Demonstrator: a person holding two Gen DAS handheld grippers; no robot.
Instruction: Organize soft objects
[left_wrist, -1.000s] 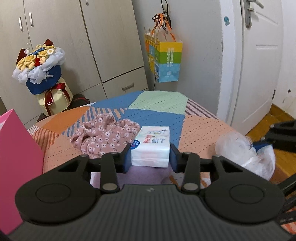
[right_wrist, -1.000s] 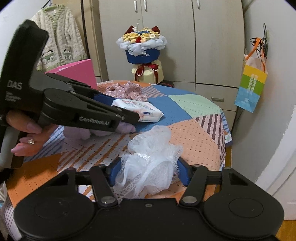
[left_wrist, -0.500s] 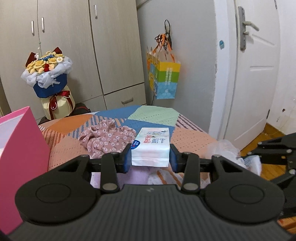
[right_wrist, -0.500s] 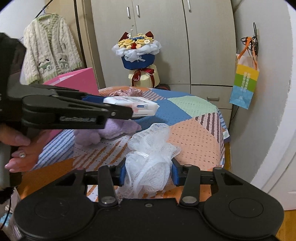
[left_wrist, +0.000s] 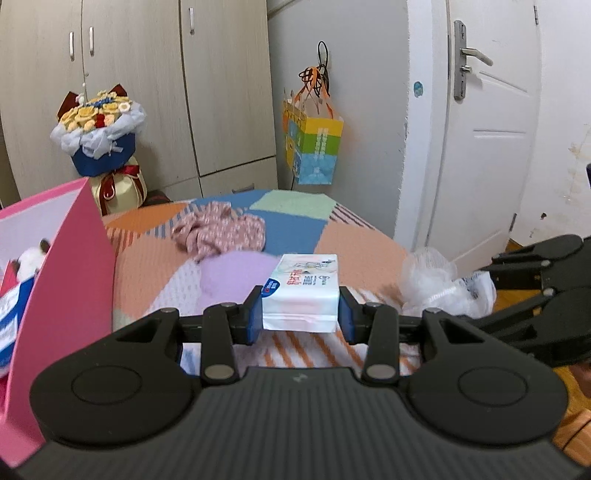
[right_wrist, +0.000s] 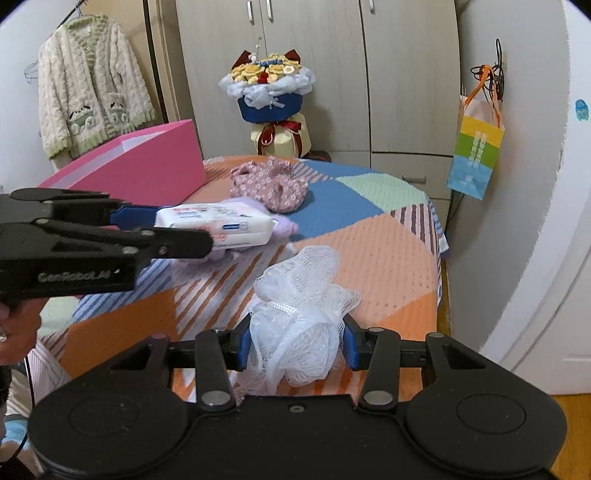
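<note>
Lifted tissue pack (left_wrist: 301, 291) sits between left claw (left_wrist: 300, 319) pads.

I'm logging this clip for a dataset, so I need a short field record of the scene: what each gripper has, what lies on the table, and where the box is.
left gripper: shut on tissue pack, lifted off the cloth
right gripper: shut on white mesh bath puff
tablecloth: floral fabric, purple soft item
pink box: at the table's left, open
</note>
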